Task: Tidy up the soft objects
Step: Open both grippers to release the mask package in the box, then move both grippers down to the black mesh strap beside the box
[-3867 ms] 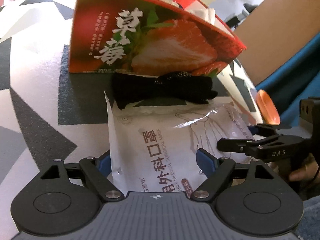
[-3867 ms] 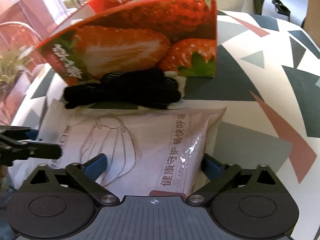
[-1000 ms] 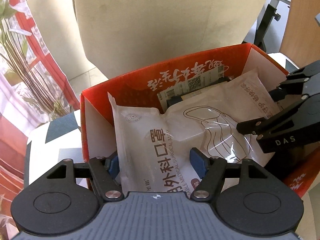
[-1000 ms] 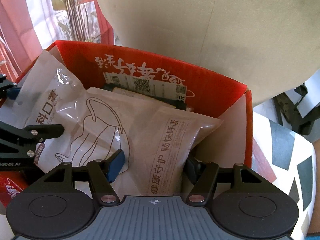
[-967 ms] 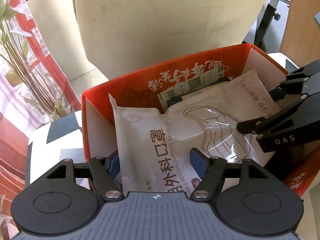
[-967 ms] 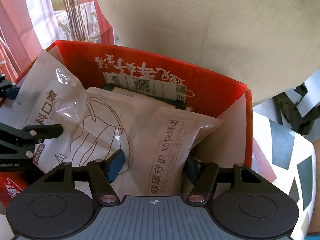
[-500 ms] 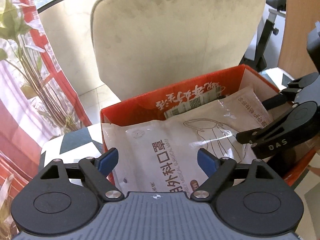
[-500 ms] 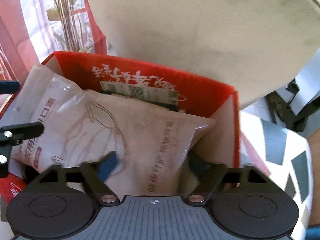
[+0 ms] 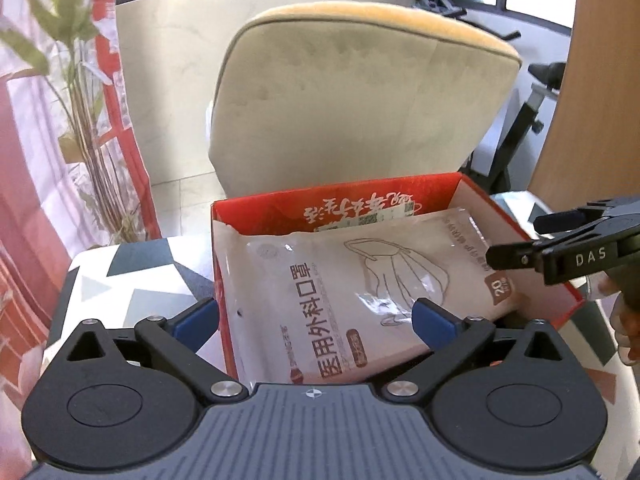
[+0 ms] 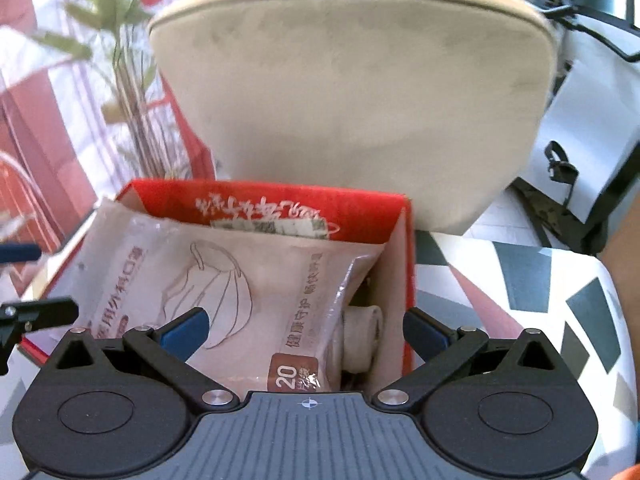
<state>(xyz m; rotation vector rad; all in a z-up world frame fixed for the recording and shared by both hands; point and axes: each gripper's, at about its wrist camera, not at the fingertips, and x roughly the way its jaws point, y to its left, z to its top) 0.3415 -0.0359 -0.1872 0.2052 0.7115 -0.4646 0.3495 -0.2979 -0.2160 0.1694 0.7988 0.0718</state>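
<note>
A white plastic pack of face masks (image 9: 360, 280) lies in the open red strawberry box (image 9: 280, 210), on top of other items. It also shows in the right wrist view (image 10: 240, 292), inside the box (image 10: 408, 280). My left gripper (image 9: 316, 320) is open and empty, raised just above the pack's near left end. My right gripper (image 10: 304, 330) is open and empty over the pack's right end. The right gripper shows at the right of the left wrist view (image 9: 560, 256). A rolled beige item (image 10: 360, 340) lies in the box beside the pack.
The box stands on a table with a grey, white and pink triangle pattern (image 9: 120, 276). A beige chair back (image 9: 360, 108) rises right behind the box. A plant (image 9: 80, 120) and red-framed glass stand at the left. Exercise equipment (image 9: 532, 92) is at the far right.
Both grippers have opened, let go of the mask pack and pulled back and upward. The pack now rests in the box.
</note>
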